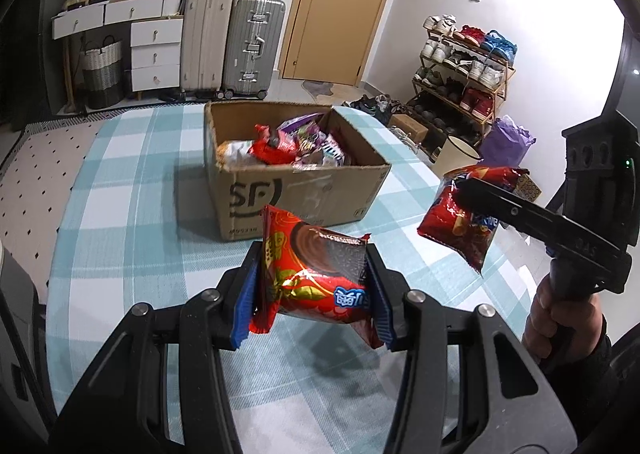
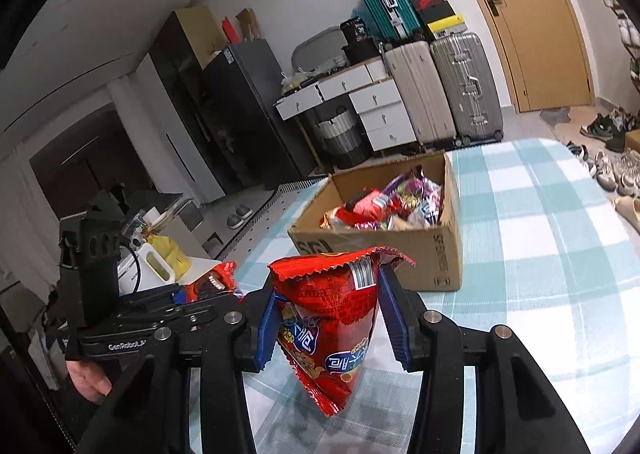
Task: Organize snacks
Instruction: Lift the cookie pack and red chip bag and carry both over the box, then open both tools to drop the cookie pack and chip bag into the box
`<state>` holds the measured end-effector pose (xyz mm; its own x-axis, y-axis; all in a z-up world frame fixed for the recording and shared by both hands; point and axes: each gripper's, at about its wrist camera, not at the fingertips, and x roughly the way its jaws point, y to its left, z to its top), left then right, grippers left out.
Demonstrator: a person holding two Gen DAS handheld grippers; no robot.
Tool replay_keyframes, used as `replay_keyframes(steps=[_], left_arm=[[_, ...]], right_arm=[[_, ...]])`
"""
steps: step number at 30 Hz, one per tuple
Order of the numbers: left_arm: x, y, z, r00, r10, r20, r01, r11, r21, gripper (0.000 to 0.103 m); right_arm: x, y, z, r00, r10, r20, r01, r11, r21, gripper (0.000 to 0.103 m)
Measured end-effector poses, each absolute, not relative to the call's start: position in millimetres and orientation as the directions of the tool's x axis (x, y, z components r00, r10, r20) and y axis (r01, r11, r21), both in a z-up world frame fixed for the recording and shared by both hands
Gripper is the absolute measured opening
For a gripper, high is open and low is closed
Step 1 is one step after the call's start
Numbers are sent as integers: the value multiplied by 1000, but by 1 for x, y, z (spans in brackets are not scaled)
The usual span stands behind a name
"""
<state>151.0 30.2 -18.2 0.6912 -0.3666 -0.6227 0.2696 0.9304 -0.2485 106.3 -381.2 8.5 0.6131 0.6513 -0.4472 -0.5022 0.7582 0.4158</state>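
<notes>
Item 1: my left gripper (image 1: 314, 286), blue pads closed on a red chocolate-pie packet (image 1: 316, 274), held clear above the desk (image 1: 132, 182), which carries a blue-and-white check cloth.

Item 2: my right gripper (image 2: 326, 318), pads clamped on a red snack bag (image 2: 332, 318) with a barcode near its crimped top; the bag hangs tilted, its lower corner above the cloth.

Item 3: open cardboard box (image 1: 296, 190) marked "SF", standing on the desk beyond both grippers, part-filled with mixed snack packets (image 1: 296, 142) in red, purple and white.

Item 4: background: suitcases (image 1: 232, 42), white drawer unit (image 1: 154, 50), wooden door (image 1: 340, 2), shoe rack (image 1: 464, 66).
</notes>
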Motion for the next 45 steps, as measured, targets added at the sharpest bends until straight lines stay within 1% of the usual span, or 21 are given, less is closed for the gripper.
replay_keyframes(steps=[3, 15, 20, 29, 38, 45], left_arm=[[161, 28, -12, 687, -378, -621, 276, 926, -258, 45], [210, 19, 18, 705, -363, -609, 289, 932, -220, 45], [239, 19, 25, 699, -370, -612, 295, 929, -224, 45], [294, 21, 39, 706, -340, -622, 282, 940, -193, 45], [347, 20, 37, 691, -336, -640, 282, 940, -190, 45], [379, 14, 27, 678, -327, -658, 289, 942, -170, 45]], right_arm=[[106, -381, 19, 618, 652, -440, -513, 758, 403, 46], [117, -377, 54, 633, 652, -419, -548, 759, 352, 46], [132, -378, 68, 642, 642, -420, -548, 767, 335, 46], [173, -368, 86, 641, 633, -434, -550, 773, 316, 46], [215, -352, 90, 634, 623, -458, -555, 779, 292, 46], [249, -341, 80, 634, 611, -474, -546, 788, 286, 46]])
